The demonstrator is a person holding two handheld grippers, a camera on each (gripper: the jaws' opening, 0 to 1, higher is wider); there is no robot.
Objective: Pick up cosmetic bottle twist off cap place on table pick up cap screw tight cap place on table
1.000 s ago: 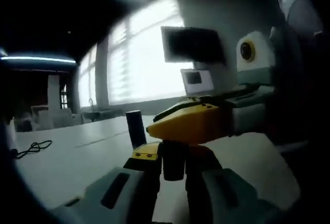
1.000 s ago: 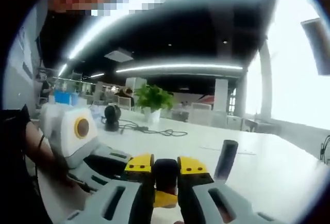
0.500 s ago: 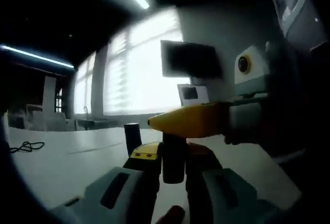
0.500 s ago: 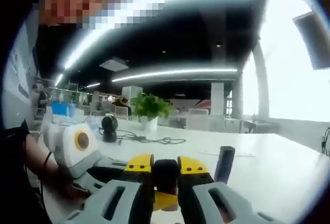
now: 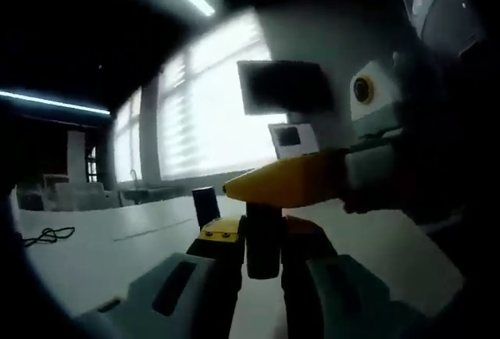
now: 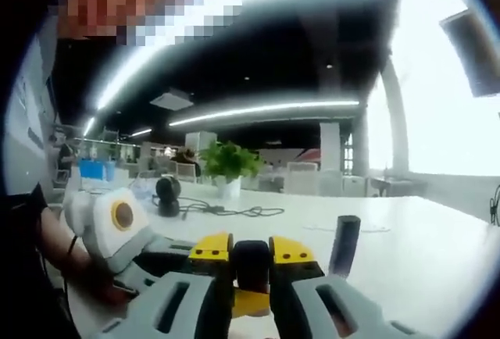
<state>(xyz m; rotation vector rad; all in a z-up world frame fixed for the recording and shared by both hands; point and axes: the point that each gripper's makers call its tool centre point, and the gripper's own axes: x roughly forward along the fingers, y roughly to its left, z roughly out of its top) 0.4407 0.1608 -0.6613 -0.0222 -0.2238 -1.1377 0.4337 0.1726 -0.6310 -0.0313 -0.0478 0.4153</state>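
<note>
Above the near part of the white table [image 6: 406, 245], both grippers meet on one small dark cosmetic bottle [image 5: 263, 237], held up off the surface. The left gripper [image 5: 258, 249] clamps its body; the right gripper [image 6: 251, 265] is closed on the dark cap [image 6: 251, 259] at the top. Another dark cylinder [image 6: 344, 244] stands further out toward the table's middle. The bottle looks light, rigid and smooth, so probably slippery; I'd keep hold low on the body and squarely across the cap's sides.

Dark cylinder [image 6: 344, 244] upright on table [image 6: 414, 261], plant [image 6: 222, 161] & cable [image 6: 226, 211] behind
</note>
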